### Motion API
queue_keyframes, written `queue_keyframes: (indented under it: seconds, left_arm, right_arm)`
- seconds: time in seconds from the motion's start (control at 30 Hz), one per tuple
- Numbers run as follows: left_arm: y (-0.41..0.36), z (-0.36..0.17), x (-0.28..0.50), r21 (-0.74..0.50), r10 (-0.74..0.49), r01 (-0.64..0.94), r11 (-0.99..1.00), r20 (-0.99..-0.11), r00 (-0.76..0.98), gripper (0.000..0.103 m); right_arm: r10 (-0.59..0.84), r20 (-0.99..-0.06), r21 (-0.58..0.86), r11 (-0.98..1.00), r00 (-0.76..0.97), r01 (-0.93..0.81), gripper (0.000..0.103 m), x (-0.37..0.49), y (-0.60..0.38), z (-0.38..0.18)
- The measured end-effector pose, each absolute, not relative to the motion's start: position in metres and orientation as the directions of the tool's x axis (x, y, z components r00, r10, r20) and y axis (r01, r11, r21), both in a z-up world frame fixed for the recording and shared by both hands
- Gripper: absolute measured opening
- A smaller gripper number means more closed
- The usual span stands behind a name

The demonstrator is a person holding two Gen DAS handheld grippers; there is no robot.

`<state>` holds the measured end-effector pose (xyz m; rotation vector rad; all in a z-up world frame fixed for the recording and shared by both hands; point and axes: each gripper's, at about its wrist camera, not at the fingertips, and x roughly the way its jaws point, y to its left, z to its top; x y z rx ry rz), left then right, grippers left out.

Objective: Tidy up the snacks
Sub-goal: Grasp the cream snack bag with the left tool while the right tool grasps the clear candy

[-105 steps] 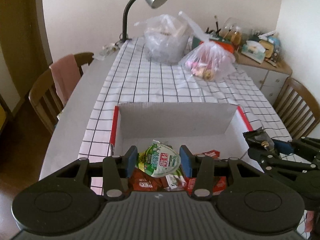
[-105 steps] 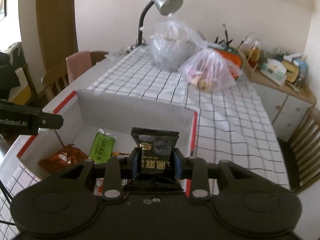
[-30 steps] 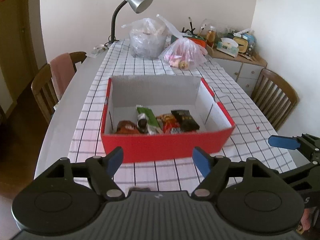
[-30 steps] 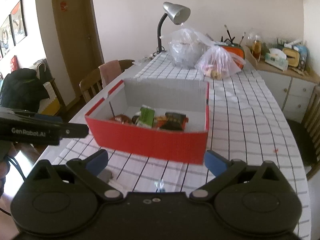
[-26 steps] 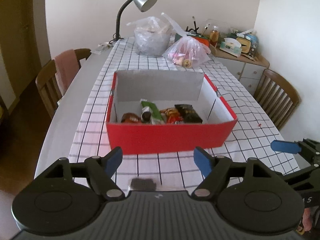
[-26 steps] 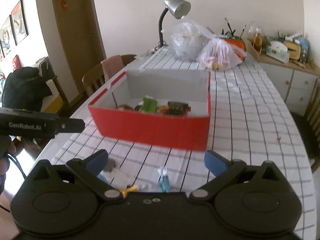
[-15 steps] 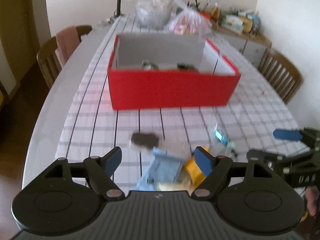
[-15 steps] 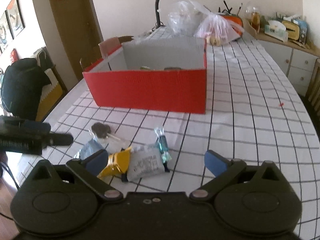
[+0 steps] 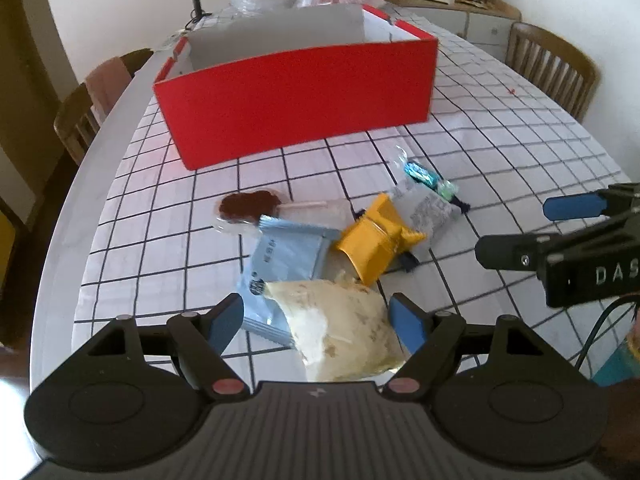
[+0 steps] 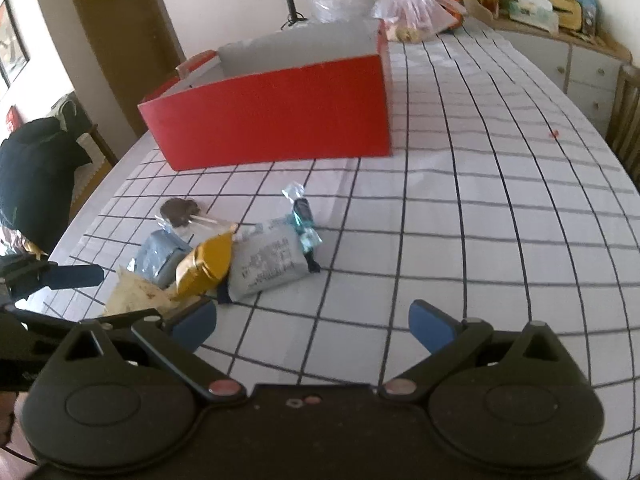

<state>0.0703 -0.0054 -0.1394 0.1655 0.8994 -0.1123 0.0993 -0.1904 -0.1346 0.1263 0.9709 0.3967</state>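
Both grippers had dropped from above the red box [image 9: 296, 92] to a loose heap of snacks on the checked tablecloth [image 10: 480, 208], just in front of the box's near wall; both had let go of the packets they carried earlier. The left gripper [image 9: 318, 322] hung with jaws spread on either side of a pale cream packet [image 9: 340, 328], the pads not seen pressing on it. The right gripper [image 10: 314, 326] also stood wide apart over bare cloth, empty, with a grey packet [image 10: 270, 262] just ahead and to its left. Around these lay a light blue packet [image 9: 288, 256], a gold wrapper [image 9: 374, 242], a teal twist-wrapped candy [image 10: 303, 218] and a chocolate lollipop [image 9: 250, 206]. The step in hand appeared to be the next pick from the heap: the left would need to close on the cream packet, while the right would need to shift left toward the grey one. Contents of the box were hidden behind its wall, the cream packet's near end was cut off by the gripper body, and print on the packets was too blurred to read.
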Motion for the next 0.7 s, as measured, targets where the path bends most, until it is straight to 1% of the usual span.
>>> queue_keyframes:
  seconds: [0.1,0.17,0.3,0.47,0.5,0.57,0.7]
  left_arm:
    - [-0.014,-0.143,0.066,0.142,-0.005,0.179,0.973,-0.769,0.639,0.08]
    - [-0.02,-0.15,0.065,0.165,0.008,0.19,0.968,-0.776,0.631,0.08]
    - [-0.025,-0.157,0.064,0.148,-0.014,0.216,0.965,-0.793,0.609,0.08]
    - [-0.02,-0.161,0.067,0.113,-0.02,0.183,0.977,-0.799,0.601,0.079]
    - [-0.018,-0.161,0.067,0.103,-0.024,0.176,0.979,-0.798,0.602,0.077]
    - [-0.015,-0.161,0.067,0.079,-0.038,0.165,0.983,-0.796,0.605,0.066]
    - [-0.007,-0.16,0.066,0.027,-0.062,0.136,0.99,-0.791,0.609,0.058]
  right_arm:
    - [0.392,-0.776,0.294,0.918,0.494,-0.265,0.103,0.097,-0.192,-0.138]
    - [0.396,-0.776,0.301,0.916,0.49,-0.264,0.103,0.096,-0.193,-0.14]
    - [0.402,-0.774,0.312,0.915,0.489,-0.257,0.102,0.097,-0.193,-0.144]
    - [0.393,-0.781,0.303,0.918,0.486,-0.257,0.102,0.099,-0.194,-0.146]
    - [0.392,-0.781,0.3,0.918,0.486,-0.259,0.102,0.1,-0.193,-0.146]
    - [0.387,-0.783,0.29,0.92,0.487,-0.265,0.102,0.101,-0.192,-0.146]
    - [0.362,-0.781,0.25,0.928,0.508,-0.277,0.099,0.113,-0.191,-0.139]
